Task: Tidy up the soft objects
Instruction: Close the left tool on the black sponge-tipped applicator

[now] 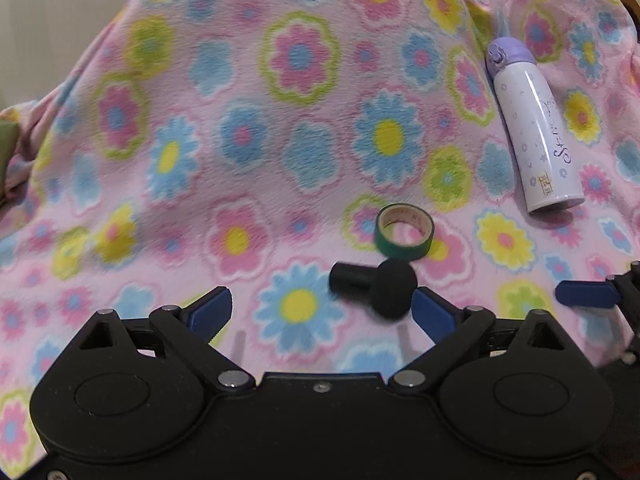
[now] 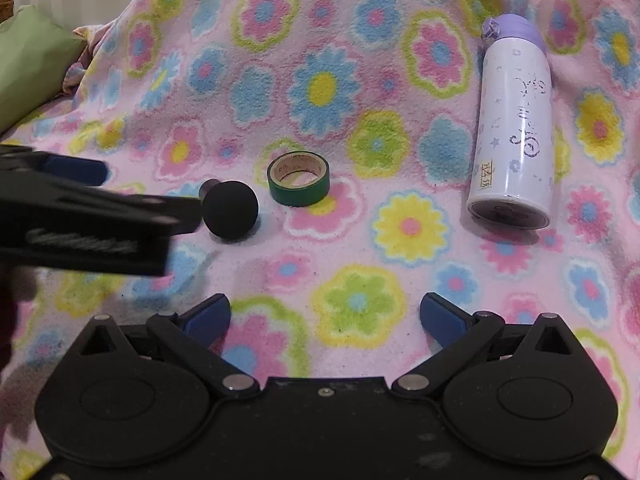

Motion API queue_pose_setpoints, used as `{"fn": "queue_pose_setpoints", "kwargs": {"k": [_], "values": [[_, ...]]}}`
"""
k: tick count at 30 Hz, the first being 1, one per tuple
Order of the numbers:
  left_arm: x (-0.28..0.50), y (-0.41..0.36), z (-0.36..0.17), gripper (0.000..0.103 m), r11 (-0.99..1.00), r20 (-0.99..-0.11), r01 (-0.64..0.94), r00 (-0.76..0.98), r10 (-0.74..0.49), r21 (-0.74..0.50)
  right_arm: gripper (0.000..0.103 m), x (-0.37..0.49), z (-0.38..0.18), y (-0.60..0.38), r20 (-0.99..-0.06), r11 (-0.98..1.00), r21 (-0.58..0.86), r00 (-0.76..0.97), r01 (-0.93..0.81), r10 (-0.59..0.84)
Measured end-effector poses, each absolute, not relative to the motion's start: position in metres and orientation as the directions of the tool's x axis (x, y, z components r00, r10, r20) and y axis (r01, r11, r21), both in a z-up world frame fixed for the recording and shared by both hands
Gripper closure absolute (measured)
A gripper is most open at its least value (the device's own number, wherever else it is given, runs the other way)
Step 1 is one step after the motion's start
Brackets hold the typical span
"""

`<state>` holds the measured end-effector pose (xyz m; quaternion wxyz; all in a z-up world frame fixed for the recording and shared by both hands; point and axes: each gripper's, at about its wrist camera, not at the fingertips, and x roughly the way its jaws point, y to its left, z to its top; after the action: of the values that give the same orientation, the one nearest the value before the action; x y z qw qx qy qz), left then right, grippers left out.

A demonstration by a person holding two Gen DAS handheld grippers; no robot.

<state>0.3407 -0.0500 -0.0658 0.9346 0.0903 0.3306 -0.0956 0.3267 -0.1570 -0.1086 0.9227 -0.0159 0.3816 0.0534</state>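
A pink flowered fleece blanket (image 1: 240, 120) covers the whole surface. On it lie a black ball-headed knob (image 1: 394, 288), a green tape roll (image 1: 404, 236) and a white bottle with a purple cap (image 1: 532, 128). My left gripper (image 1: 322, 294) stands open. The knob's stem lies between its fingertips, and the ball sits against the right finger. In the right wrist view the knob (image 2: 230, 210), tape roll (image 2: 298, 180) and bottle (image 2: 514, 132) lie ahead. My right gripper (image 2: 325, 300) is open over bare blanket, with nothing between its fingers.
The left gripper's body comes in from the left of the right wrist view, one blue finger (image 2: 80, 172) showing. A green cushion (image 2: 32, 60) lies at the blanket's far left edge, with a bit of wicker (image 2: 6, 0) behind it. A cream wall stands at the back.
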Motion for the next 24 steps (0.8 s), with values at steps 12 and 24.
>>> {"fn": "queue_pose_setpoints", "kwargs": {"k": [12, 24], "values": [[0.364, -0.058, -0.08, 0.012, 0.938, -0.635, 0.342, 0.738, -0.228, 0.06, 0.001, 0.328, -0.109, -0.159, -0.704, 0.994, 0.02, 0.705, -0.104, 0.088], [0.363, -0.056, -0.076, 0.048, 0.935, -0.655, 0.356, 0.705, -0.272, -0.005, 0.001, 0.328, -0.109, -0.159, -0.704, 0.994, 0.021, 0.705, -0.105, 0.089]]}}
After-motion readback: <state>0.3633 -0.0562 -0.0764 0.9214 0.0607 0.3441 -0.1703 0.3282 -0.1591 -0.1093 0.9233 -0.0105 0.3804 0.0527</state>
